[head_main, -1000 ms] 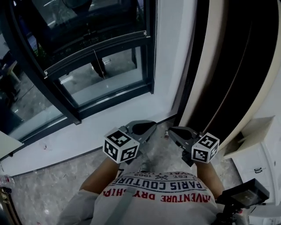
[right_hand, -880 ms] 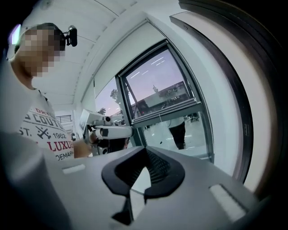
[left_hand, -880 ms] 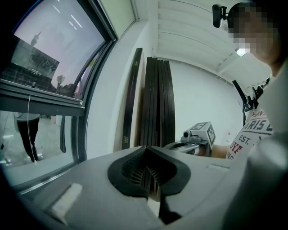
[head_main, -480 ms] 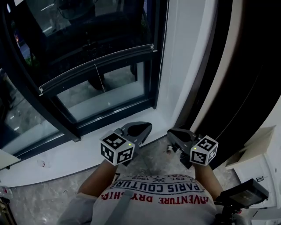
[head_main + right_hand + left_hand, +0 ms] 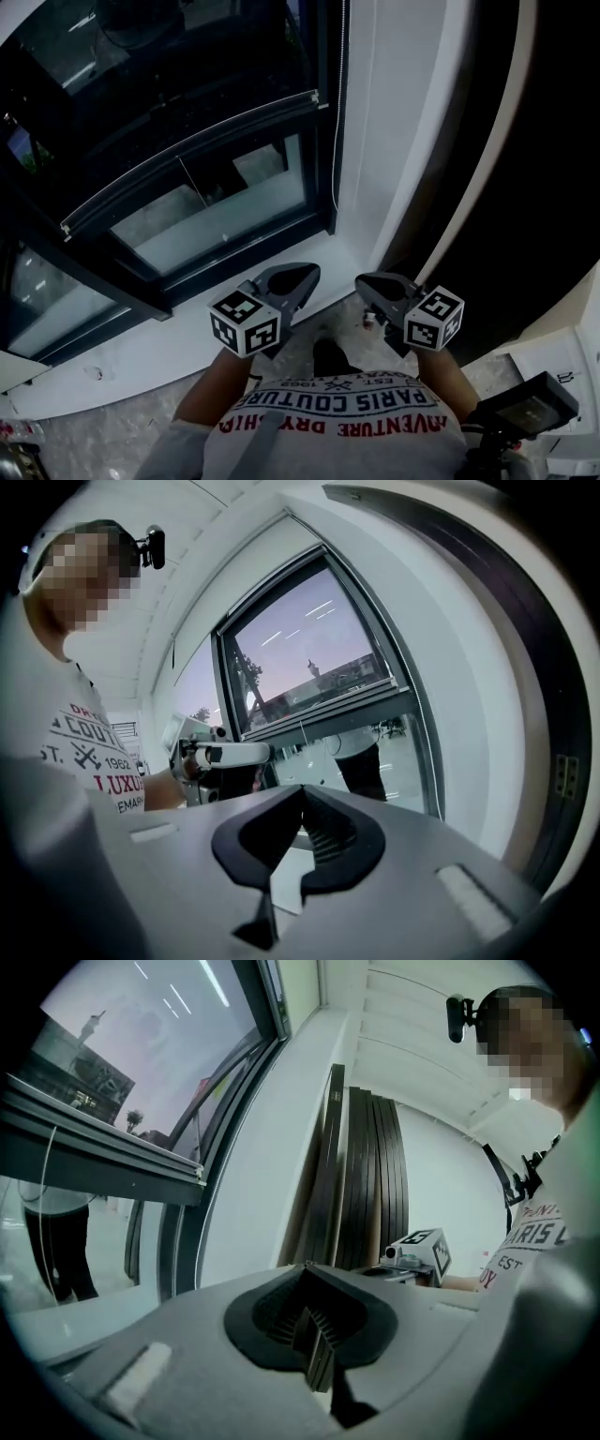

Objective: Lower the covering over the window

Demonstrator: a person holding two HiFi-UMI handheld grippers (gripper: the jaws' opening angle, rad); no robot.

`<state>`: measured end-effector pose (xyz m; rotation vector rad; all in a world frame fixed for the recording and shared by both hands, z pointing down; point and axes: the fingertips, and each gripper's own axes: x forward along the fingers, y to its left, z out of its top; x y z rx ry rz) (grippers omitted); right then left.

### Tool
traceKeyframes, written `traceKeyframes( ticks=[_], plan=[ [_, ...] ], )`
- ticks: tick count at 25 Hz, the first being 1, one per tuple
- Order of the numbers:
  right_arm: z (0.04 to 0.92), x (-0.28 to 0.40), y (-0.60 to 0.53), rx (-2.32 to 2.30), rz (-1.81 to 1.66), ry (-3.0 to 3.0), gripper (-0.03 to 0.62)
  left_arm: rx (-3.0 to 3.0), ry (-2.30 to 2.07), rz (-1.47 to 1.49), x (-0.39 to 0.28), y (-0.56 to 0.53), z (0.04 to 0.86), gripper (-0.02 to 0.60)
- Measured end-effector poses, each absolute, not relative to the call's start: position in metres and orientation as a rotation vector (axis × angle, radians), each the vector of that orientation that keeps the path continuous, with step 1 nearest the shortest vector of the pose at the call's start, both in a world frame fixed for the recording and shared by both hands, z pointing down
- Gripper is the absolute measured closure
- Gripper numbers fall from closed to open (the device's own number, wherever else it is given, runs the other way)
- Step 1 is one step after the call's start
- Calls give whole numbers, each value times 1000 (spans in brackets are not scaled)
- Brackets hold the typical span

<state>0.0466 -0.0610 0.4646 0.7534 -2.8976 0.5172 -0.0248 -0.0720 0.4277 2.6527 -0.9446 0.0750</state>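
Both grippers are held low, close to the person's torso, pointed approx. level at the tall dark-framed glass window (image 5: 225, 202). The left gripper (image 5: 307, 272) is clenched w/ nothing btwn its ribbed pads. The right gripper (image 5: 364, 279) is likewise closed tight and empty, as each gripper view shows.

The pane is crossed by a dark horizontal metal bar (image 5: 187, 161), judged to be the bottom rail of the covering. Clear glass is seen below it, down to the white window sill (image 5: 234, 314). So the covering is judged to be only part-way down, w/ the lowering not yet begun by either gripper.

The relation that matters: a thin pale pull cord (image 5: 336, 141) is hung along the window's right-hand upright, long axis straight up-down. In the head view it is placed ahead of and above both grippers, approx. on the line btwn them, so neither is clearly nearer. In the right gripper view it is seen to the right of the jaw line, near the frame. A second, finer string (image 5: 302, 731) is hung from the bar's middle, further left, i.e. on the left gripper's side.

A reach forward and up is judged to be needed, w/ the jaws opened first, then closed across the cord, not along it.
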Motion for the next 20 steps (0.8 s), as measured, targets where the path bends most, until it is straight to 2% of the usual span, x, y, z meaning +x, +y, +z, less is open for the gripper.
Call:
traceKeyframes(
  ticks=[14, 20],
  plan=[
    [451, 13, -253, 782, 464, -2906, 579, 2634, -1012, 99, -51, -253, 433, 578],
    [458, 2, -292, 795, 419, -2834, 579, 2682, -1025, 127, -58, -295, 426, 578]
  ],
)
